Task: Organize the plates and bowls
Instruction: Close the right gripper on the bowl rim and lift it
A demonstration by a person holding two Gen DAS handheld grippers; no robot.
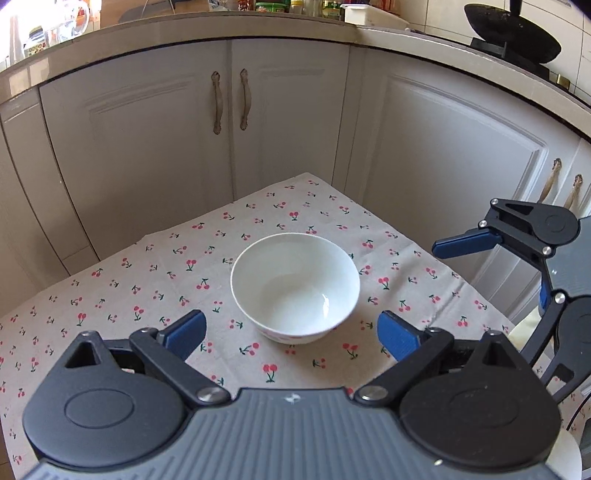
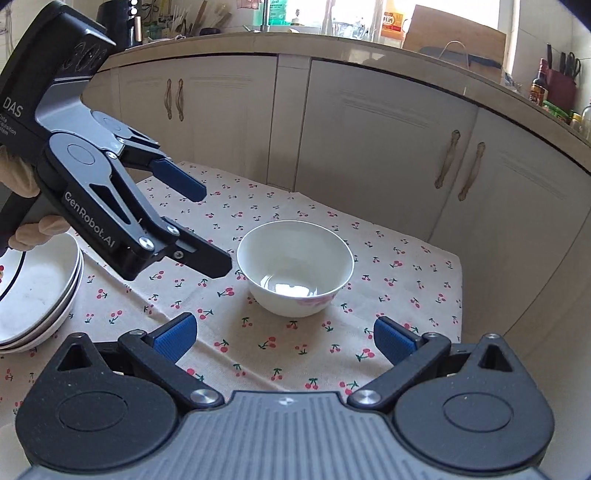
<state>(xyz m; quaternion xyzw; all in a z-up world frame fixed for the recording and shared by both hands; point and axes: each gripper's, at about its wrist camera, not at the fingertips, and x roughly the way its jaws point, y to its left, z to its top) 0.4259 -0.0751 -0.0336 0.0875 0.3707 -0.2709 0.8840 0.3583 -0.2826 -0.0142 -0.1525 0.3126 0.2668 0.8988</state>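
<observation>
A white bowl with a pink flower print stands upright and empty on the cherry-print tablecloth. My left gripper is open and empty, just short of the bowl, its blue pads either side of the bowl's near rim. My right gripper is open and empty, a little back from the same bowl. The left gripper also shows in the right wrist view, open, held above the cloth left of the bowl. A stack of white plates lies at the left of the cloth.
White kitchen cabinets stand close behind the table's far edges. The countertop carries bottles and utensils. A black wok sits on the stove at the upper right. The right gripper shows at the right edge.
</observation>
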